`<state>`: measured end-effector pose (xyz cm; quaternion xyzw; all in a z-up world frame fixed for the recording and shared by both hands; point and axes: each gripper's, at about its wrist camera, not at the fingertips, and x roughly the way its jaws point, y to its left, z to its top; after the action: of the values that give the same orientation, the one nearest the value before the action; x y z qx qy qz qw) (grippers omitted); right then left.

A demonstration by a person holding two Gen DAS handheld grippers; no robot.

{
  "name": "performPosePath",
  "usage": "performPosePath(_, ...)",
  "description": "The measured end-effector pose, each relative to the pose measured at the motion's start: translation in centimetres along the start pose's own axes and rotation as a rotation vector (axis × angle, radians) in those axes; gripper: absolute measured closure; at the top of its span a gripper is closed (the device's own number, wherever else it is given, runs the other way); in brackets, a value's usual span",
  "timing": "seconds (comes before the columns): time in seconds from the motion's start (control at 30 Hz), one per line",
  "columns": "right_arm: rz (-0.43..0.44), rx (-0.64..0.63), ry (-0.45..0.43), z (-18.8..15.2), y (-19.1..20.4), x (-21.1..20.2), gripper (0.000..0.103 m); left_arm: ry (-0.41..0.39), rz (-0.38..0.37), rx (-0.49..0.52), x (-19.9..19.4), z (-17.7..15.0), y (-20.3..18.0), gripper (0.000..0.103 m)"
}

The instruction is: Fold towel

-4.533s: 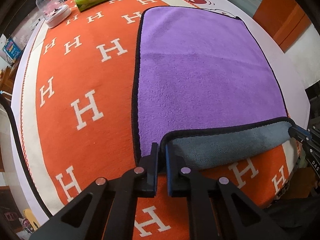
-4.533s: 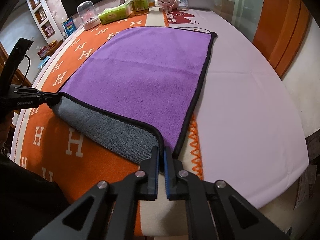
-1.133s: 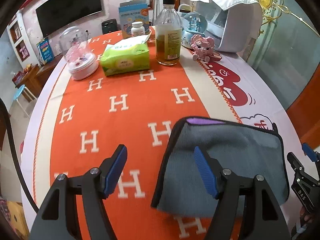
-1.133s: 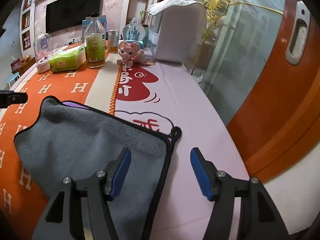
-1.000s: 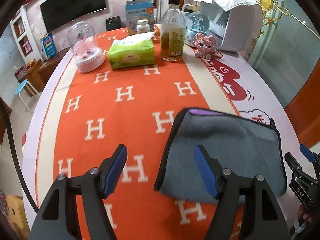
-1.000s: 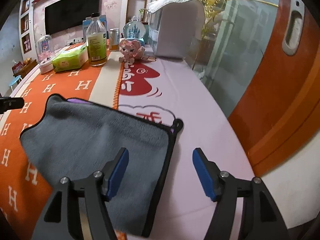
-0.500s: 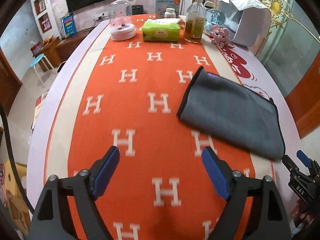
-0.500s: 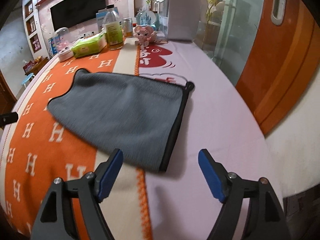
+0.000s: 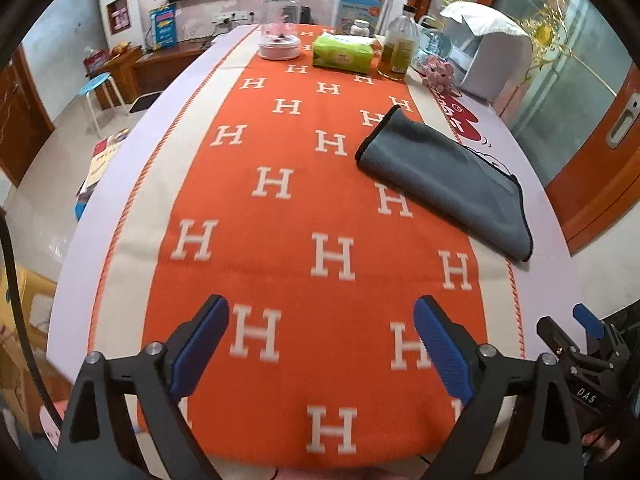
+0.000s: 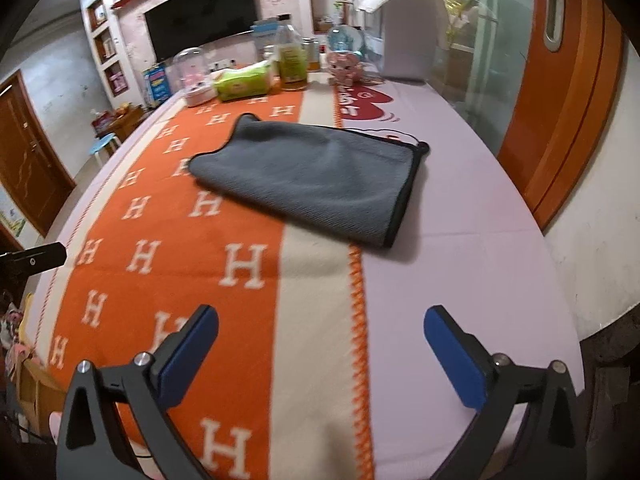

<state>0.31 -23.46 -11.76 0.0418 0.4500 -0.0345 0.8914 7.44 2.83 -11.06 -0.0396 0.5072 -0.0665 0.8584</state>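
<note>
The towel [image 9: 444,180] lies folded in half, grey side up with a black hem, on the table's right half; it also shows in the right wrist view [image 10: 316,172]. My left gripper [image 9: 320,344] is open and empty above the table's near edge, well short of the towel. My right gripper [image 10: 320,352] is open and empty, also back at the near edge. The right gripper's tips [image 9: 576,328] show at the left wrist view's lower right.
An orange runner with white H letters [image 9: 280,208] covers the table's middle. At the far end stand a green tissue pack [image 9: 344,54], a glass bottle [image 9: 398,54], a domed jar [image 9: 280,38], a pink toy [image 9: 438,74] and a white appliance [image 9: 492,56].
Both grippers released the folded towel and pulled back toward the near edge, jaws opening wider. The towel went from spread purple side up to folded grey side up.
</note>
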Motion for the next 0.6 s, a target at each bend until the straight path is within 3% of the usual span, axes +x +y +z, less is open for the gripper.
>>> performPosePath(0.27,0.075,-0.048,-0.008,0.4,2.6,-3.7,0.0,-0.046,0.023,-0.059,-4.8,-1.3,1.5,0.002)
performPosePath(0.6,0.116,-0.087,0.007,2.5,5.5,-7.2,0.0,-0.092,0.036,-0.045,-8.3,-0.7,1.9,0.001)
